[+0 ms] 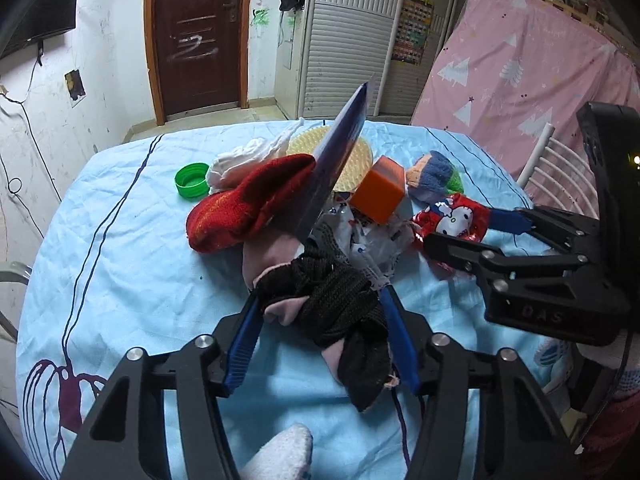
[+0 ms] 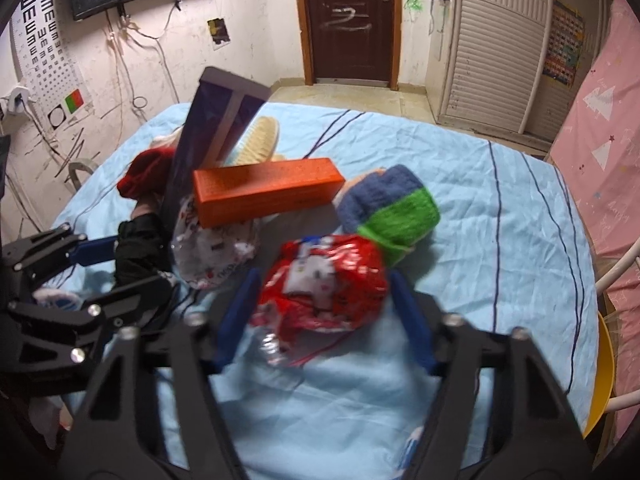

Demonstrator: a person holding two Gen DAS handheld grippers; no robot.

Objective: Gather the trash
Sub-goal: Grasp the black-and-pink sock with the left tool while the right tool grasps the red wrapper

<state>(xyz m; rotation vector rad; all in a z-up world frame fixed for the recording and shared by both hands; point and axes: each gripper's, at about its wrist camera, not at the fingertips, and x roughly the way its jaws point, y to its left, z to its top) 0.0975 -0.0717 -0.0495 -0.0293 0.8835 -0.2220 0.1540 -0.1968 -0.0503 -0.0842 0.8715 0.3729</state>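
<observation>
My left gripper is shut on a black and pink sock, which fills the gap between its blue fingers. My right gripper is shut on a crumpled red cartoon wrapper, and its pads touch both sides. In the left wrist view this wrapper lies at the right. A white crinkled plastic wrapper lies between the two grippers. An orange box rests behind it, and a purple box leans up steeply.
A round table under a light-blue cloth carries a red sock, a white sock, a blue and green sock, a green cap and a yellow round mat. A white chair stands at the right.
</observation>
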